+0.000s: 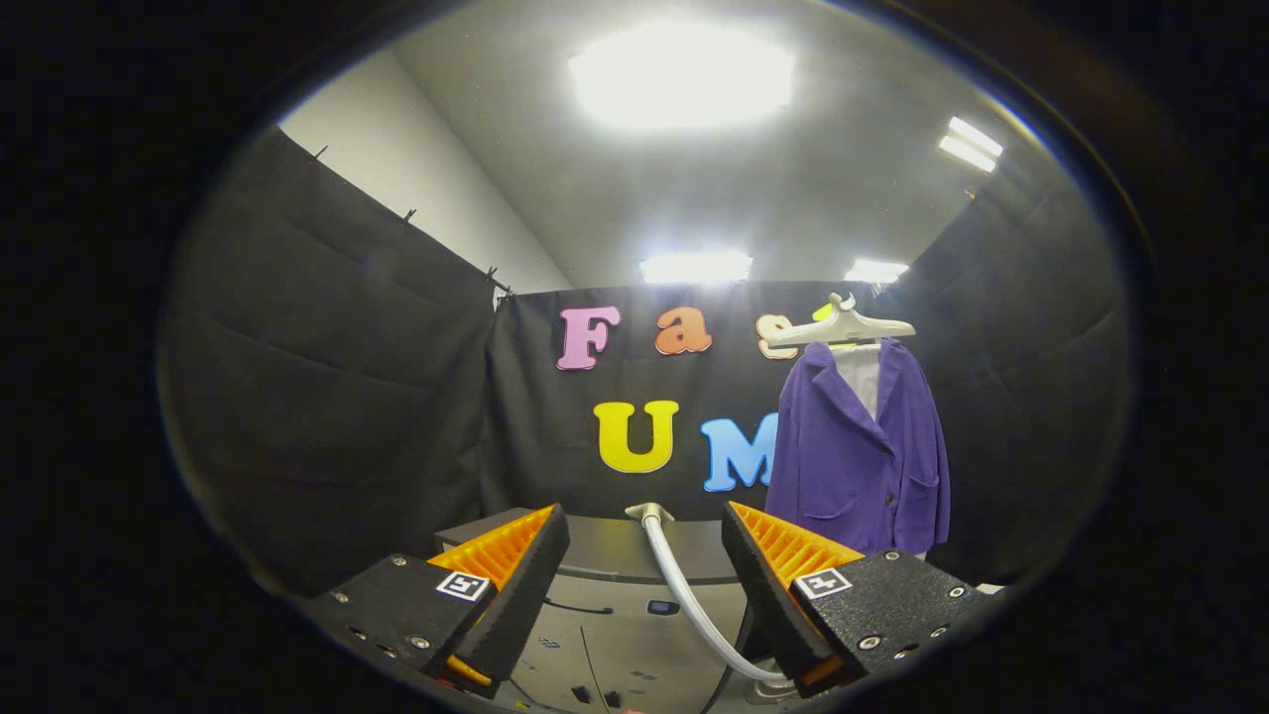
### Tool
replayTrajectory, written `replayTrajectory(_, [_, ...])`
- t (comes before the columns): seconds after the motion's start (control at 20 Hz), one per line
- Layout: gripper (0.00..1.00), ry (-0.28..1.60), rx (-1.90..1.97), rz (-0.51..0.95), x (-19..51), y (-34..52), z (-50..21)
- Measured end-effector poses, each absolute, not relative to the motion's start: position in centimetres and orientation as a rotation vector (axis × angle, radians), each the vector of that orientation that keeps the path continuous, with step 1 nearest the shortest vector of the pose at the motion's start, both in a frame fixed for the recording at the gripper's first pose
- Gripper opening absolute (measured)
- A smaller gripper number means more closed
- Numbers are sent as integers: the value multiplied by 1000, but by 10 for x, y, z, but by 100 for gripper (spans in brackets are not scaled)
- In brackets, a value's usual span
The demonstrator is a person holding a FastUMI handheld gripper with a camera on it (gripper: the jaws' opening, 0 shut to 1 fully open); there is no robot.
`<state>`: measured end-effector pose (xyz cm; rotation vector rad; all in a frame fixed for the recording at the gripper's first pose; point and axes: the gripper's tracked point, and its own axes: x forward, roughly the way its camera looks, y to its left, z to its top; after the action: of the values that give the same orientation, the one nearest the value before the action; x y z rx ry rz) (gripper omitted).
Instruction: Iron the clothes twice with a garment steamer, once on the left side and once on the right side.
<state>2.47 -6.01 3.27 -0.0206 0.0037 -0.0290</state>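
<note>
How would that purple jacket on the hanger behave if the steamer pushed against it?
The purple jacket looks like soft cloth, so it would probably give and fold. Hanging free from the hanger, it may swing away. The open gripper is far short of it.

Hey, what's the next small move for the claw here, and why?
Probably lower the claw toward the steamer hose to find the handle: the fingers stand open and empty, the hose runs between them, and the purple jacket hangs untouched beyond the right finger.
</note>
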Motion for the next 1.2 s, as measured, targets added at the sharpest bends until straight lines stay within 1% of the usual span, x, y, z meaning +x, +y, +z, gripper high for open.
replayTrajectory(0.5, [95, 57, 23, -93, 98, -97, 67])
replayTrajectory(0.7, [95, 39, -6, -114, 131, -102, 77])
replayTrajectory(1.0, [95, 52, -72, -123, 214, -91, 76])
replayTrajectory(1.2, [95, 123, -101, -189, 278, -95, 64])
